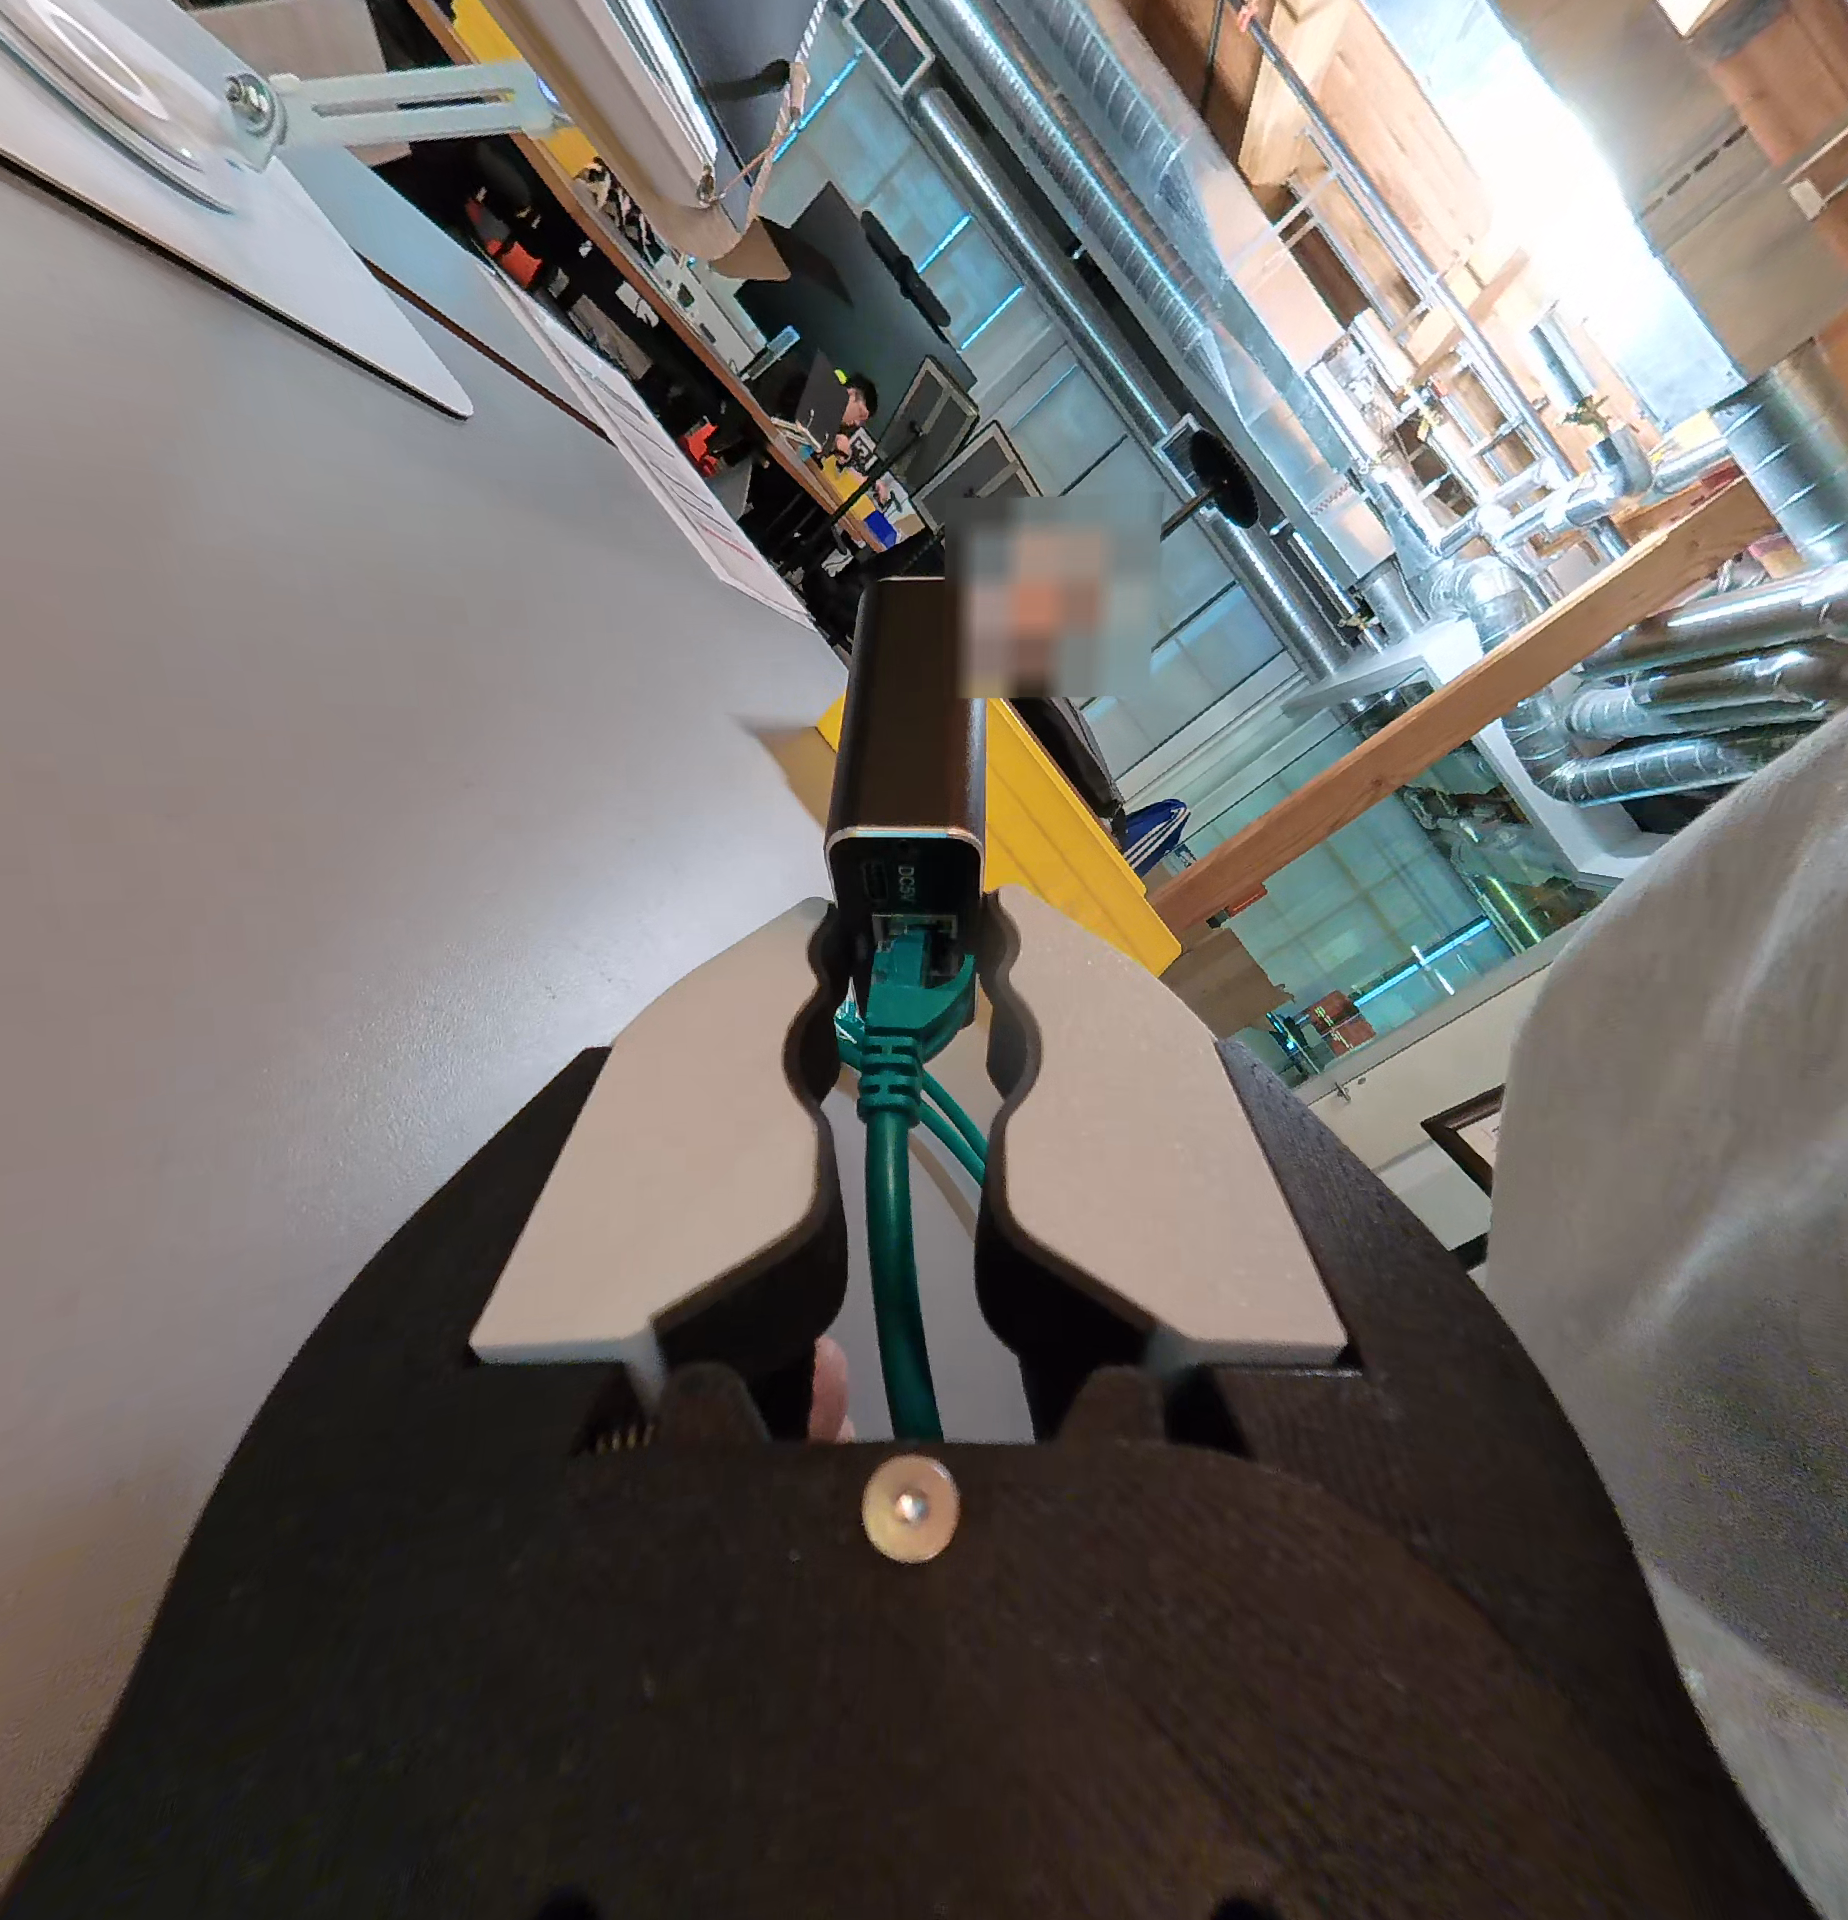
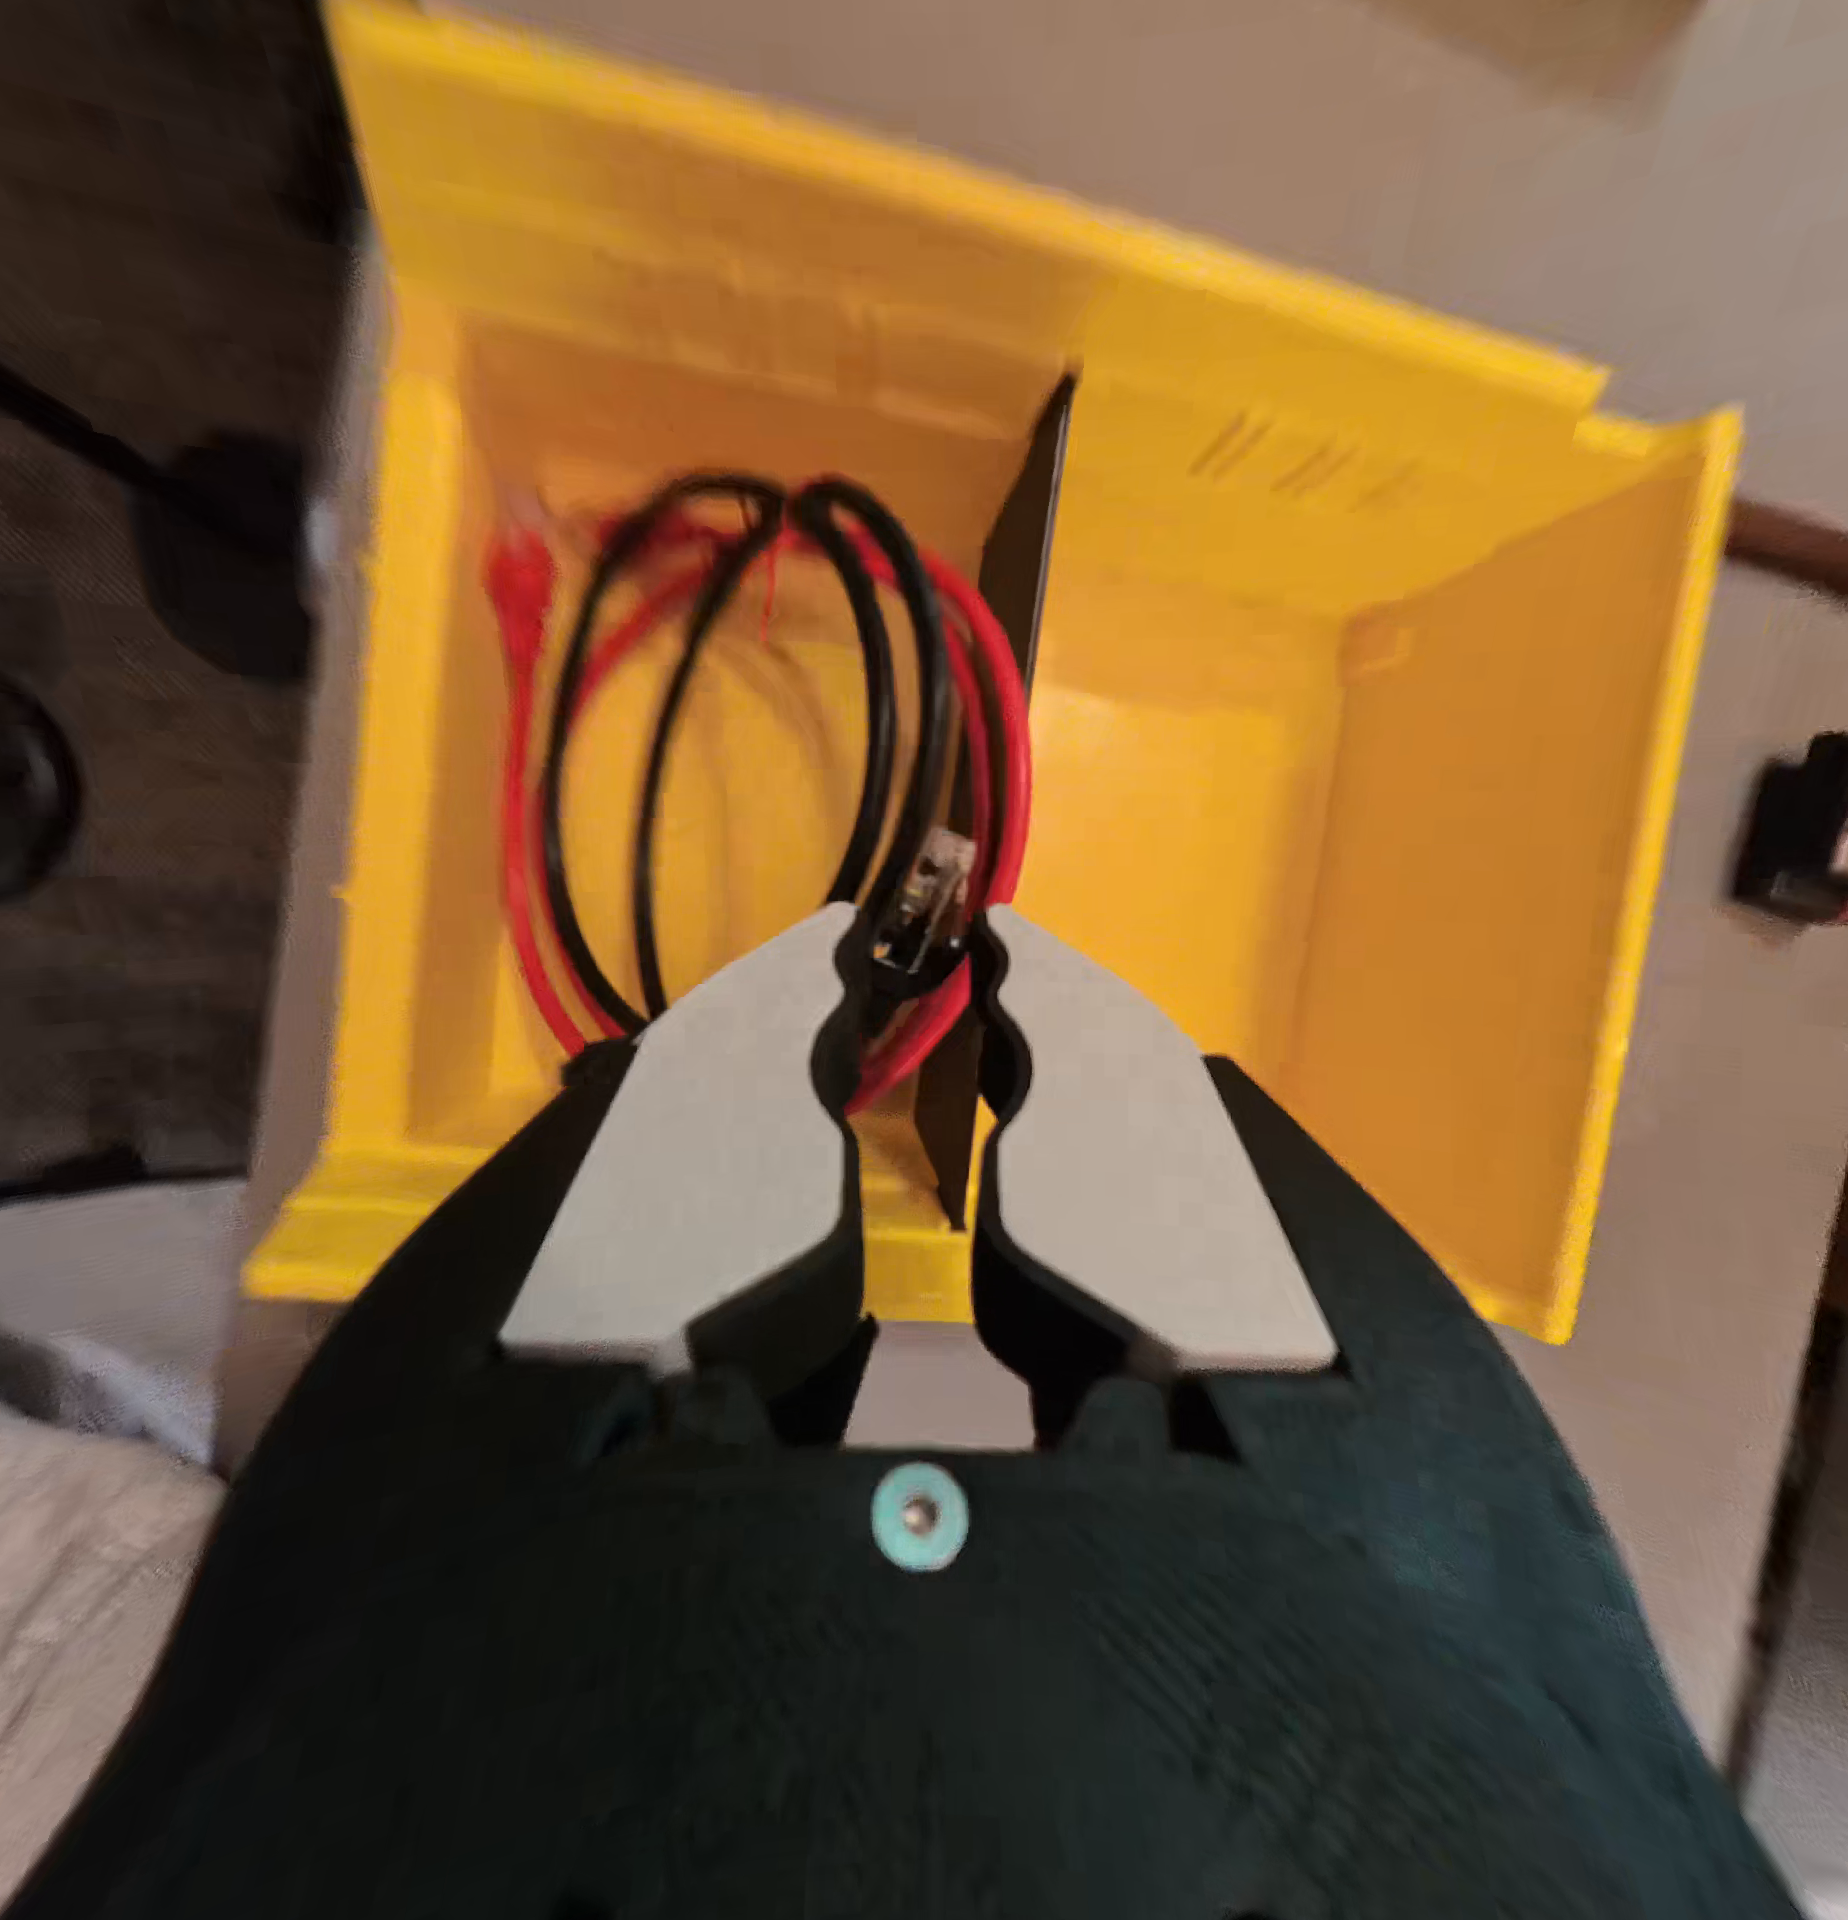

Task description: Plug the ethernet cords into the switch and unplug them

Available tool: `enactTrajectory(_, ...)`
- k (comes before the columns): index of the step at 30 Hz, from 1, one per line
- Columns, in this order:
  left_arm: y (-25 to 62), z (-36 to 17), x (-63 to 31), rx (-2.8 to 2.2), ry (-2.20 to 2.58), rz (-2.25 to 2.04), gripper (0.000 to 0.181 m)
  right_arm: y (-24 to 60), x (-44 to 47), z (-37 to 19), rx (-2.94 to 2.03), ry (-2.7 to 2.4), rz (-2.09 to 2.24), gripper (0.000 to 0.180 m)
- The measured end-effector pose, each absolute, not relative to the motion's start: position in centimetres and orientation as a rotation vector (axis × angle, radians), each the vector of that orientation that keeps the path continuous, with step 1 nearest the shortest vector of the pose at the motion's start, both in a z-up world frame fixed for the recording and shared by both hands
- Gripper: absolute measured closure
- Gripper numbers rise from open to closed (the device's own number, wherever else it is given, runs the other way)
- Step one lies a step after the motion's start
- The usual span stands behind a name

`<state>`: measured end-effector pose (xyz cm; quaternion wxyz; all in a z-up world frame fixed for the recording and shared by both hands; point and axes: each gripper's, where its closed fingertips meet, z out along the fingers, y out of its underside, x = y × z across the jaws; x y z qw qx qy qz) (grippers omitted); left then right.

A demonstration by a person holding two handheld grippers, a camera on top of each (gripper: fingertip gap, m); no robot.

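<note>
In the left wrist view my left gripper (image 1: 904, 914) is shut on the near end of a slim black switch (image 1: 904, 727), which points away from me above the table. A green ethernet plug (image 1: 904, 977) sits in the switch's end port, and its green cord (image 1: 894, 1195) runs back between my fingers. A second green strand lies beside it. In the blurred right wrist view my right gripper (image 2: 920, 920) is shut on the clear-tipped plug (image 2: 925, 894) of a black cord (image 2: 691, 675), over the left compartment of a yellow bin (image 2: 1471, 831). A red cord (image 2: 1003, 727) is coiled with it.
A black divider (image 2: 1034, 540) splits the bin. The bin also shows past the switch in the left wrist view (image 1: 1065, 831). The grey table (image 1: 328, 779) carries a white board (image 1: 307, 239) and a paper sheet (image 1: 671, 468). A grey sleeve (image 1: 1678, 1143) is at the right.
</note>
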<state>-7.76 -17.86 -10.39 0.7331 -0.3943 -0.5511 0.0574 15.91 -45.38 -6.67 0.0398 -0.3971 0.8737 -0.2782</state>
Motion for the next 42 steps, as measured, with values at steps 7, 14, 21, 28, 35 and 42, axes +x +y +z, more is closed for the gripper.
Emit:
enactTrajectory(7, -17.9, -10.4, -7.8, -0.864, -1.215, 0.125, 0.157, -45.3, 16.0, 4.7, -0.917, 2.326, -1.274, 0.163)
enactTrajectory(14, -18.0, -10.3, -7.7, -0.854, -1.207, 0.126, 0.157, -42.2, 10.7, 14.5, -0.695, 2.057, -1.616, 0.163)
enactTrajectory(21, -18.0, -10.3, -7.7, -0.85, -1.203, 0.119, 0.157, -32.8, -4.7, 19.4, -0.422, 2.102, -1.978, 0.163)
enactTrajectory(28, -18.0, -10.4, -7.7, -0.844, -1.207, 0.106, 0.157, -19.0, -19.3, 19.6, -0.032, 2.158, -2.277, 0.163)
enactTrajectory(35, -16.7, -10.2, -7.0, -0.885, -1.142, -0.017, 0.156, -11.9, -20.2, 4.4, -0.386, 2.875, -2.081, 0.163)
enactTrajectory(42, -16.3, -10.0, -6.7, -0.878, -1.114, -0.095, 0.156, -8.3, -15.0, -9.2, -1.111, 3.186, -1.865, 0.163)
